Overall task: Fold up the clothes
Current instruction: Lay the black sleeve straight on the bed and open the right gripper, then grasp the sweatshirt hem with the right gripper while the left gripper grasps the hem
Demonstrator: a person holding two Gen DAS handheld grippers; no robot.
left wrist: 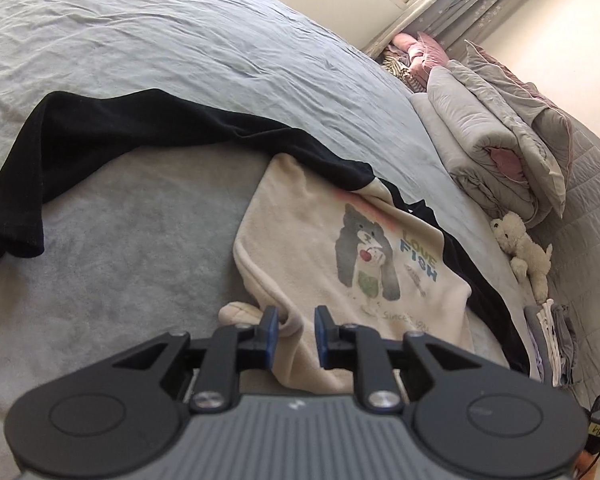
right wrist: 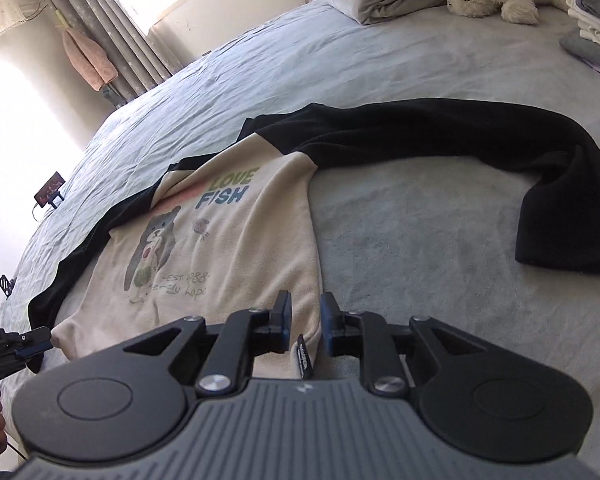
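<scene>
A cream sweatshirt with a cat print and black sleeves lies face up on the bed. One black sleeve stretches far out to the left in the left wrist view; in the right wrist view that sleeve runs right and bends down. My left gripper stands open over the hem, a fold of cream cloth lying loose between its blue pads. My right gripper is open too, over the hem's other corner, with the hem and its black label in the gap. The left gripper also shows at the left edge.
The grey-blue bed sheet spreads all around. Folded quilts, a white plush toy and a stack of folded clothes sit along the right. A phone on a stand lies at the bed's far side.
</scene>
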